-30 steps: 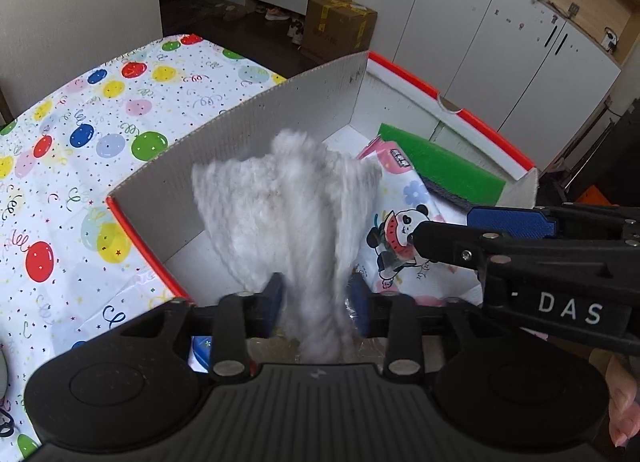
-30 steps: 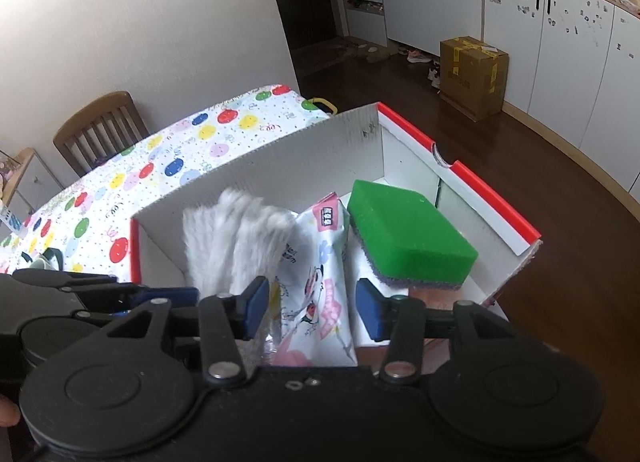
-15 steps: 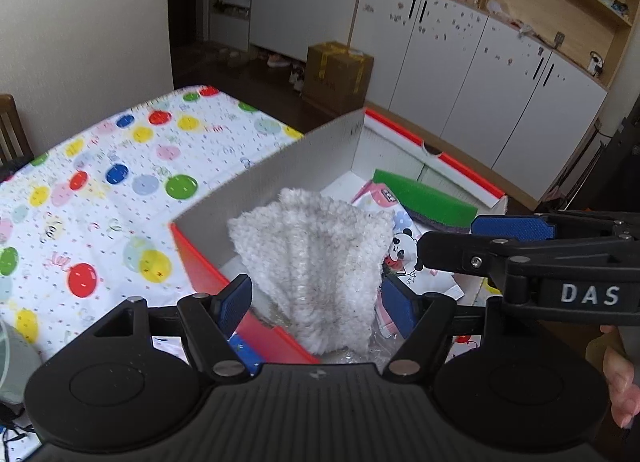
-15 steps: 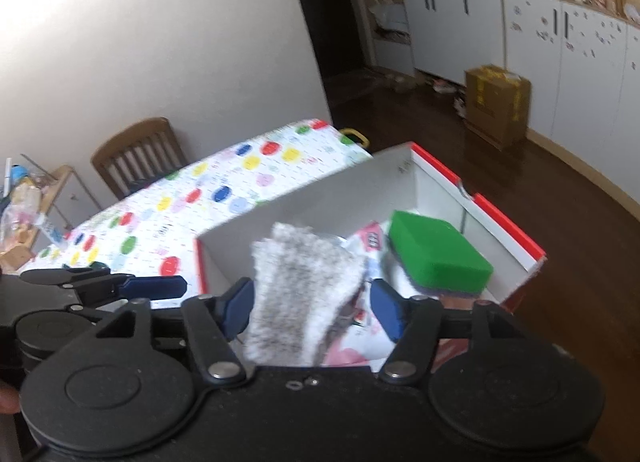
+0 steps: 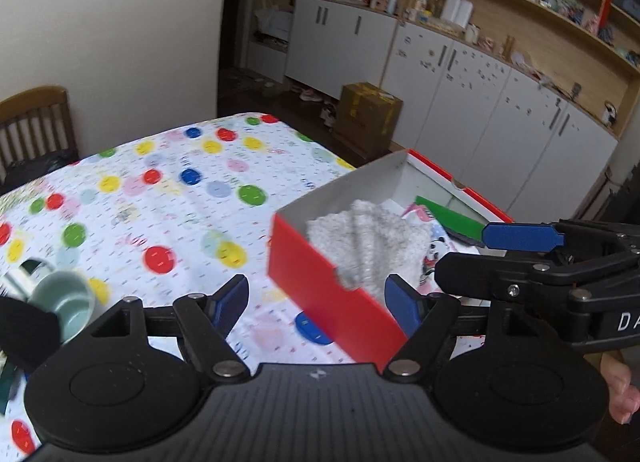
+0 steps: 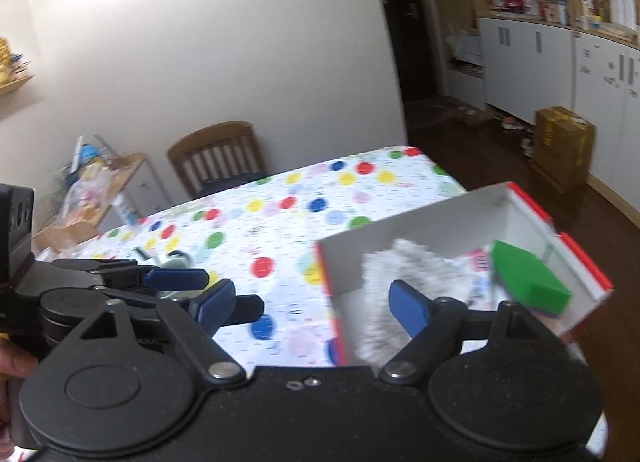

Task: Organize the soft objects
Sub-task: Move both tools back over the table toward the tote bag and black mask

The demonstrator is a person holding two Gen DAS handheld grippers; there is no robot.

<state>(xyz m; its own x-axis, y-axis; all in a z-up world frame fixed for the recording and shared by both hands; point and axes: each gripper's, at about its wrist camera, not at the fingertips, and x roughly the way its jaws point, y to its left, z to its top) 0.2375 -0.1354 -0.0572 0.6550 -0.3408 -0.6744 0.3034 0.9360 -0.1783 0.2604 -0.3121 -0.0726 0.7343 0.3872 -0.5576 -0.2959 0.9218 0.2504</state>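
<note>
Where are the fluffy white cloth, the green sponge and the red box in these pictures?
fluffy white cloth (image 5: 368, 238), left wrist view, middle of its ribbed upper part.
green sponge (image 6: 524, 274), right wrist view, its flat green top.
red box (image 5: 320, 286), left wrist view, the red outer side wall.

Counter covered with balloon-print cloth. Red-and-white box sits on its right part, near the edge. Pale green cup lies tipped on its side at left, well apart from box.
</note>
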